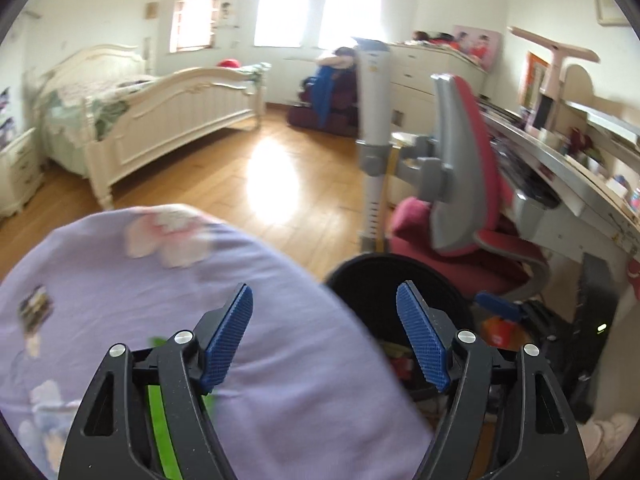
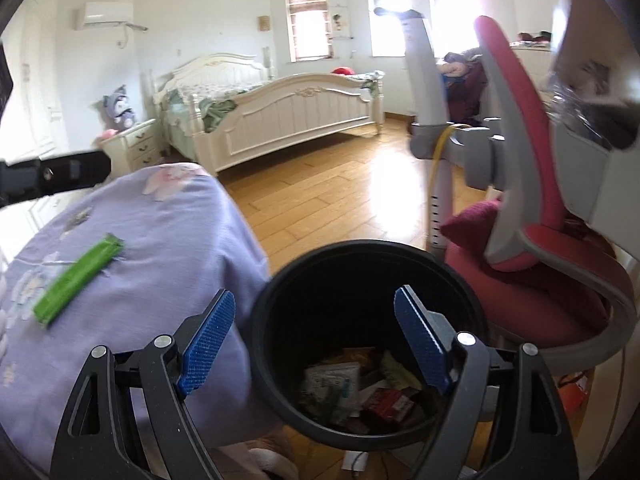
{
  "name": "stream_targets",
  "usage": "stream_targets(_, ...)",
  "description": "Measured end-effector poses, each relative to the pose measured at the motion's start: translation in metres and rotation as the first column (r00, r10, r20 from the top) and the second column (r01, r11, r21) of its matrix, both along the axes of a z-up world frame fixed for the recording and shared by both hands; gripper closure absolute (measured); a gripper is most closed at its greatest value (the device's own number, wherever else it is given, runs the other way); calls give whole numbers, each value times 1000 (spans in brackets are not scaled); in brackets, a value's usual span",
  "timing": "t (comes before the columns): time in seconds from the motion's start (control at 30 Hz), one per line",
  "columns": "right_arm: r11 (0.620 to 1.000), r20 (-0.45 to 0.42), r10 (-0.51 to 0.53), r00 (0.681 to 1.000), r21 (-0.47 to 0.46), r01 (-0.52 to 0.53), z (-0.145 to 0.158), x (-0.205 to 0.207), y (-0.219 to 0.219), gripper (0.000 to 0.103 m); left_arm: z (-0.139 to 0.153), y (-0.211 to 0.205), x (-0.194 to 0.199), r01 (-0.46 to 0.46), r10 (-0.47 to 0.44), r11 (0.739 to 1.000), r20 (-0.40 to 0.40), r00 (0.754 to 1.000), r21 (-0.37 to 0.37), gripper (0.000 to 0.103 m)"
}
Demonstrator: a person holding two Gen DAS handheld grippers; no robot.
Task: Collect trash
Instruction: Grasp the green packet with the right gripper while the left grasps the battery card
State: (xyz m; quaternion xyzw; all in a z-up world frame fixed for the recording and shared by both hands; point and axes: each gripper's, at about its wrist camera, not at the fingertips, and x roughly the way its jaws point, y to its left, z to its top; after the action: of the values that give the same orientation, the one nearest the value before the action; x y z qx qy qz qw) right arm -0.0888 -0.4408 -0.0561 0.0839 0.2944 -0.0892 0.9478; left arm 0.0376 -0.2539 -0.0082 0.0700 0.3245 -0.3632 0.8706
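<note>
In the right wrist view the bin (image 2: 360, 280) sits at 6 o'clock, with wrappers (image 2: 352, 392) inside it. The cushion (image 2: 160, 248) lies just beside it at 9 o'clock, and a packet (image 2: 78, 280) rests on the cushion. The chair (image 2: 532, 240) stands at 3 o'clock, close to the bin. The bed (image 2: 288, 112) lies behind, toward 11 o'clock, a nightstand (image 2: 136, 148) to its left.

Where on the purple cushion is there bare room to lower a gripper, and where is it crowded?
The cushion is bare right of the green wrapper, up to the edge by the bin. The bin's bottom is crowded with trash; the chair hems its right side.
</note>
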Motion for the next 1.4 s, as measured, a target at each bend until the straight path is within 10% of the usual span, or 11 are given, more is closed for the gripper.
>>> stream_targets(0.17,977,-24,168,986,140,-163,23,23,36,21,1,89,35,-222,221,975,-48,974,-6,27)
stream_targets(0.33,923,-118,328,937,250,-292,29,62,91,21,-9,175,73,-439,440,898,-100,892,36,27)
stream_targets(0.6,874,-308,483,820,225,-431,-3,121,193,15,-30,252,110,-542,545,837,-172,820,68,27)
stream_targets(0.8,857,-346,506,790,97,-506,-5,150,237,18,-39,256,137,-539,543,839,-194,817,75,27)
stream_targets(1.0,824,-337,508,793,-76,-561,-2,160,246,53,-53,234,177,-547,564,826,-188,804,140,27)
stream_targets(1.4,821,-330,538,776,-4,-571,-4,156,219,48,-67,198,224,-602,645,755,-133,752,258,30)
